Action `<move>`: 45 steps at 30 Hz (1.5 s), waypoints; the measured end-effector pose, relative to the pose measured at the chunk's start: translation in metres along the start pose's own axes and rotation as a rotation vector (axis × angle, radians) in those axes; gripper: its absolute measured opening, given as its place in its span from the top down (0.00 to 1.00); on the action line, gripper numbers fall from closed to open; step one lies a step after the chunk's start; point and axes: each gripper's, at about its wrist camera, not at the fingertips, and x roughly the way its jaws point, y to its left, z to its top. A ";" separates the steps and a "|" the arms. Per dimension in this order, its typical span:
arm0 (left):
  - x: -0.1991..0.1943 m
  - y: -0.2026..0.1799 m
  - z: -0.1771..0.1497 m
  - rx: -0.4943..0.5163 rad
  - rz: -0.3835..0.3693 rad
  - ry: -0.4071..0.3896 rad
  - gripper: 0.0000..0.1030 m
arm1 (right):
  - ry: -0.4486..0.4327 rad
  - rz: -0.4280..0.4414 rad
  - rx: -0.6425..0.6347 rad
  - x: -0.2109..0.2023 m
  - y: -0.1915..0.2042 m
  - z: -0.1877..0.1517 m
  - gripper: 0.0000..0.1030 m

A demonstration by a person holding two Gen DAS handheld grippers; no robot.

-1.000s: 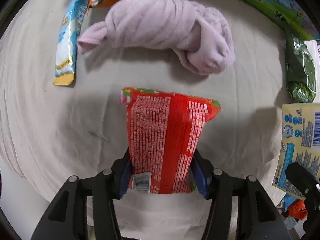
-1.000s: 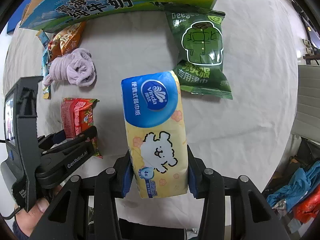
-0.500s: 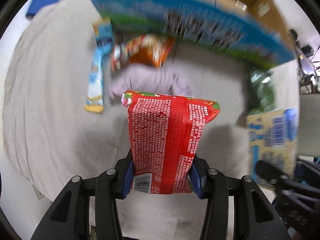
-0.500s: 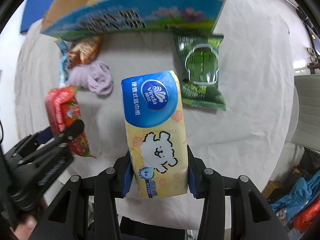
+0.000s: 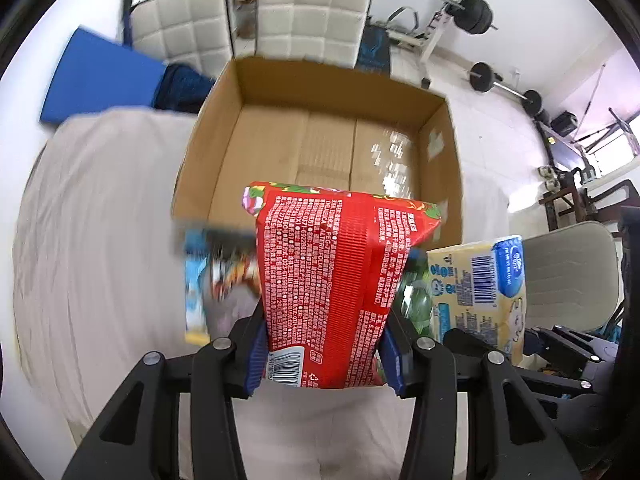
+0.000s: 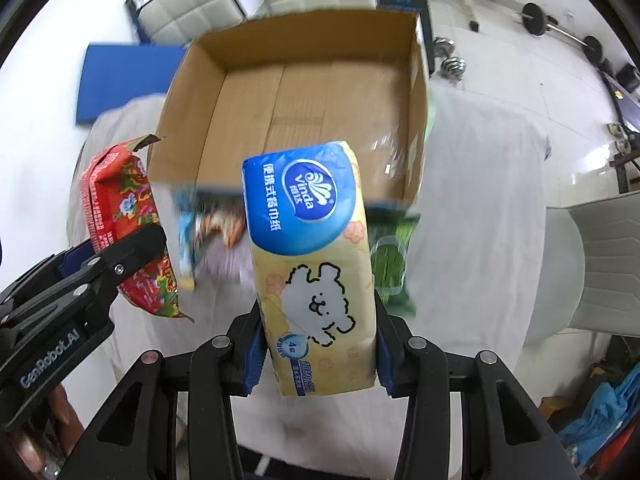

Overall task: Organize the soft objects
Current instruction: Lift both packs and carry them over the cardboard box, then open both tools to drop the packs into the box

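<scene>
The left claw [image 5: 324, 354] is closed on the lower end of a red snack packet [image 5: 336, 280], which is held upright between the blue pads. The right claw [image 6: 318, 354] is closed in the same way on a yellow-and-blue tissue pack [image 6: 312, 264]. Both packs are held in the air, in front of an open cardboard box [image 5: 320, 148] which is seen empty. To do the step well, each pack should be carried fully over the near rim before the grip is loosened, and the two claws should be kept apart. On the cloth-covered desk [image 5: 100, 220], the items under the packs are blurred; only a green bag [image 6: 390, 264] and a pale blue sachet [image 5: 195, 296] can be made out partly.
</scene>
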 end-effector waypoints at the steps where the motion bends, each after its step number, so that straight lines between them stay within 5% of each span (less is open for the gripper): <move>1: 0.000 -0.002 0.011 0.011 -0.003 -0.008 0.57 | -0.005 -0.004 0.008 -0.001 0.000 0.007 0.54; 12: 0.069 0.008 0.112 0.082 -0.003 -0.001 0.57 | -0.056 -0.049 0.122 0.014 -0.011 0.119 0.54; 21: 0.143 0.008 0.162 0.065 -0.045 0.124 0.57 | -0.038 -0.072 0.196 0.079 -0.040 0.187 0.54; 29: 0.197 0.005 0.183 0.074 -0.041 0.225 0.57 | 0.012 -0.088 0.200 0.128 -0.052 0.220 0.54; 37: 0.208 0.002 0.183 0.084 -0.043 0.254 0.57 | 0.029 -0.124 0.173 0.150 -0.048 0.231 0.54; 45: 0.208 0.007 0.185 0.039 -0.049 0.300 0.56 | 0.019 -0.155 0.127 0.147 -0.038 0.243 0.30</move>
